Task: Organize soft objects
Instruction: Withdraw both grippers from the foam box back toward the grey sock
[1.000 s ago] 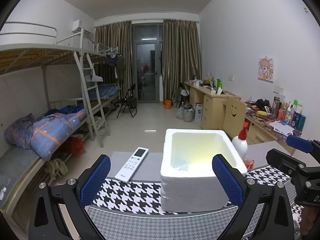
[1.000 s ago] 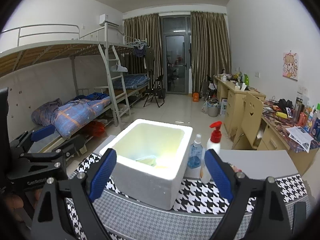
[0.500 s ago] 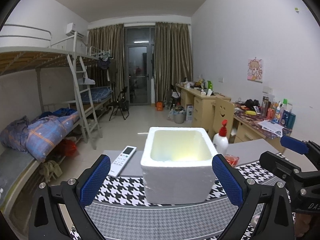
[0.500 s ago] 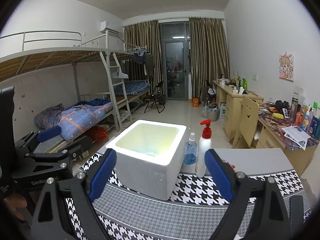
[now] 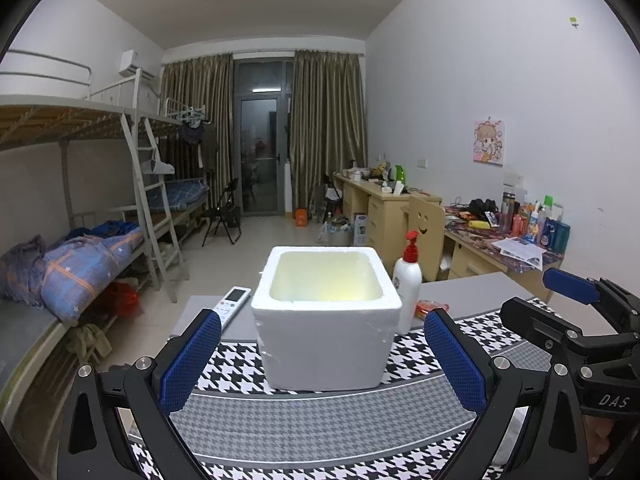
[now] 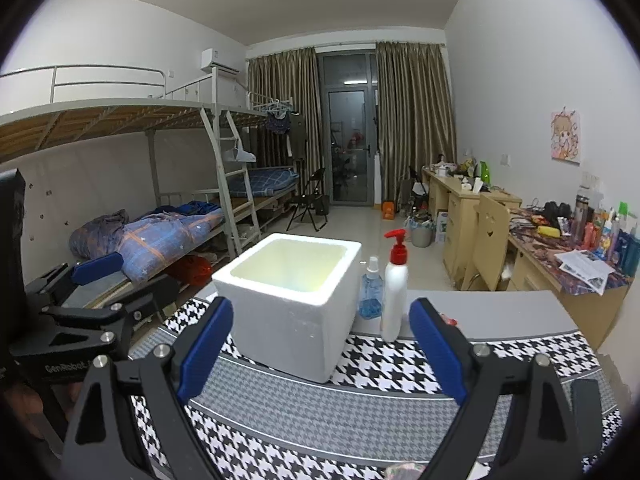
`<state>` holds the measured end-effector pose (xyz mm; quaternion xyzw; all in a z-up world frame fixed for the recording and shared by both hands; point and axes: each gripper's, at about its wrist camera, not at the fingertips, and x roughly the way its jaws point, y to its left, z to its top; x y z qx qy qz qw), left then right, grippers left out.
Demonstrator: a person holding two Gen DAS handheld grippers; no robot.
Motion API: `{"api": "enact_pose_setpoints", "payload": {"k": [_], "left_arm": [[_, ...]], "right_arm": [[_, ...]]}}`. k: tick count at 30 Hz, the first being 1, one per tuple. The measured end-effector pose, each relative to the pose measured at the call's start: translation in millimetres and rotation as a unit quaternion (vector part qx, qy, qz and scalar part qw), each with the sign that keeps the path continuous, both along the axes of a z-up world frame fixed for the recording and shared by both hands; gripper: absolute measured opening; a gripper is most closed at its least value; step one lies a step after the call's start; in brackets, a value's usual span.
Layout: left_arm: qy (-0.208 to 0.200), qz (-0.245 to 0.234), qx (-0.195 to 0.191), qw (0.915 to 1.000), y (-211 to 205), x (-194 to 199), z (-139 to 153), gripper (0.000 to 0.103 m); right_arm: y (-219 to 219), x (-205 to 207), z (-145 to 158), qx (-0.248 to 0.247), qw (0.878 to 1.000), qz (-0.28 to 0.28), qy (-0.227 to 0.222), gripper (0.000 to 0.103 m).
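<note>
A white foam box [image 5: 326, 320] stands open on the houndstooth cloth [image 5: 320, 420]; it also shows in the right wrist view [image 6: 294, 300]. Its inside is hidden from this low angle. My left gripper [image 5: 323, 364] is open and empty, in front of the box and apart from it. My right gripper [image 6: 320, 356] is open and empty, also short of the box. Each gripper shows at the edge of the other's view: the right one in the left wrist view [image 5: 576, 320], the left one in the right wrist view [image 6: 96, 292]. A pinkish soft object [image 6: 404, 472] peeks in at the bottom edge.
A white pump bottle [image 6: 394, 292] and a blue spray bottle [image 6: 370, 292] stand right of the box. A remote control [image 5: 232, 304] lies to its left, a small red packet [image 5: 430, 307] behind the pump bottle. Bunk beds are left, desks right.
Both grippers have pulled back and lowered away from the box, so it looks smaller and its inside is hidden. Both stay open.
</note>
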<state>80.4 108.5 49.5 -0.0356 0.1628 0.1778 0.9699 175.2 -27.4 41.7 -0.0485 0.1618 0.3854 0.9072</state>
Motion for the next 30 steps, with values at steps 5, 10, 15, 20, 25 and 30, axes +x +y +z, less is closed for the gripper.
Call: {"api": "enact_pose_setpoints", "payload": {"k": [5,10,15,20,25,30], "left_arm": [[-0.005,-0.010,0.005,0.9999,-12,-7,-3,0.102],[-0.011,-0.016,-0.001,0.9998,-20,-12,-8,0.102],[-0.016,-0.024,0.002,0.9996,-29,-15,-12,0.102],[-0.018,-0.037,0.004,0.9992,-38,-16,-16,0.102],[-0.018,-0.046,0.003,0.9988,-46,-17,-23,0.102],[-0.019,-0.066,-0.007,0.9976,-54,-17,-28,0.102]], "right_arm": [[-10,-6,-5,0.002,1.000,-0.004,-0.005,0.093],[-22,-10,-8,0.007,1.000,-0.008,-0.006,0.093],[-34,-12,-9,0.007,1.000,-0.019,-0.007,0.093],[-46,-17,-14,0.009,0.999,-0.031,-0.013,0.093],[-57,-18,-21,0.012,0.999,-0.041,-0.008,0.093],[-67,-22,-24,0.010,0.999,-0.051,-0.015,0.093]]}}
